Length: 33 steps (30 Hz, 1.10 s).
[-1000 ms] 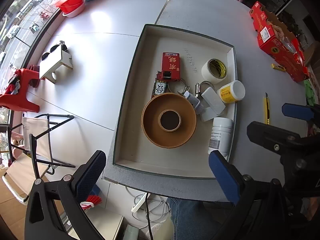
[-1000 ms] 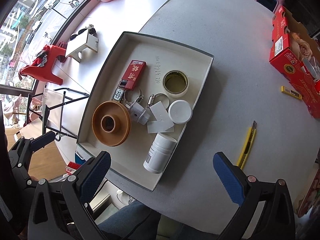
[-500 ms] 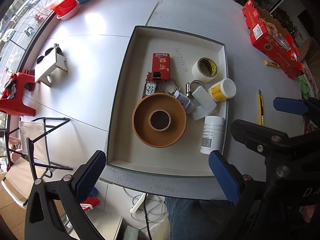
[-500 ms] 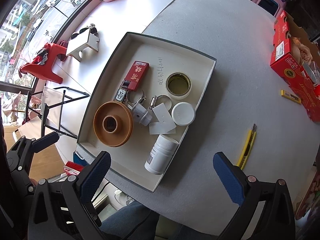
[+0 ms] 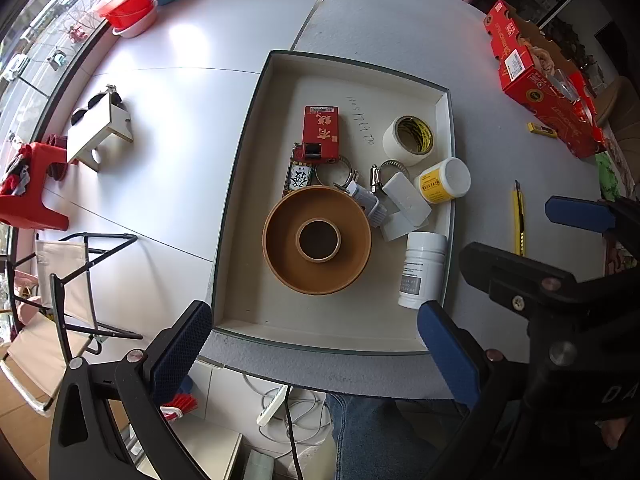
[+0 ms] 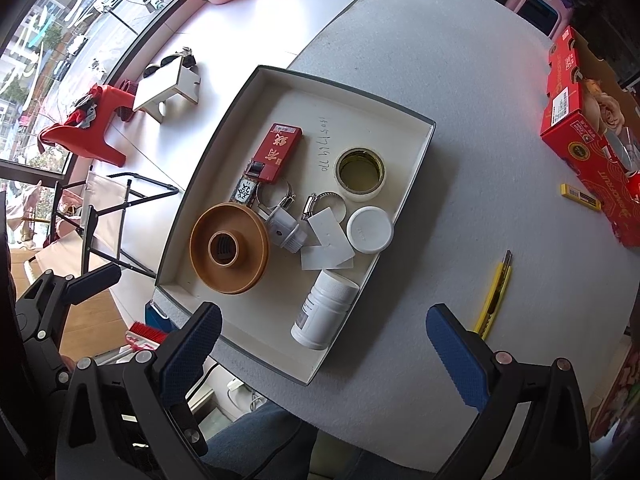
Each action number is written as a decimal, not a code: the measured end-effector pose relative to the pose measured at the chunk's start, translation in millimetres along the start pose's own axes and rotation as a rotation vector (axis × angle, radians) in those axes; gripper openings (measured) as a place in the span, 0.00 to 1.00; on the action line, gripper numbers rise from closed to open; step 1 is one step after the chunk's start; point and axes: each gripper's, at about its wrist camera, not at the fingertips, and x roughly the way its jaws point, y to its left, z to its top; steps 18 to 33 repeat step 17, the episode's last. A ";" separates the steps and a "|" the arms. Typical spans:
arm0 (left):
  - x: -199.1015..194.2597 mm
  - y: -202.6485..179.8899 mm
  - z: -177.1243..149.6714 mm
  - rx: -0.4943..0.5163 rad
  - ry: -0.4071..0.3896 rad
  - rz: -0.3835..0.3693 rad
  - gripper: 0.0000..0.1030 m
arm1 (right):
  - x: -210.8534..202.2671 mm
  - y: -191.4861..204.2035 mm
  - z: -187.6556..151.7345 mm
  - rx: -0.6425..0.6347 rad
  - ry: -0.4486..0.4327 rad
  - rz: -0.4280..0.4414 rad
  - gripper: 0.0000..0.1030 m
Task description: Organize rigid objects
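Note:
A shallow white tray lies on the grey table. It holds a brown ring-shaped dish, a red box, a tape roll, a yellow jar with a white lid, a white bottle on its side, hose clamps and white blocks. A yellow utility knife lies on the table right of the tray. My left gripper and right gripper both hover open above the tray's near edge, holding nothing.
A red carton and a small yellow pack sit at the far right. To the left are a white shelf, a red stool, a folding chair and red bowls. A person's jeans show below.
Both grippers have drifted slightly relative to the tray; it now sits a little higher and farther right in the views. Nothing was grasped or moved.

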 end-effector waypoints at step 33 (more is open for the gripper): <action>-4.5 5.3 0.6 -0.035 -0.034 -0.036 1.00 | -0.8 3.5 1.9 -0.018 0.002 -0.007 1.00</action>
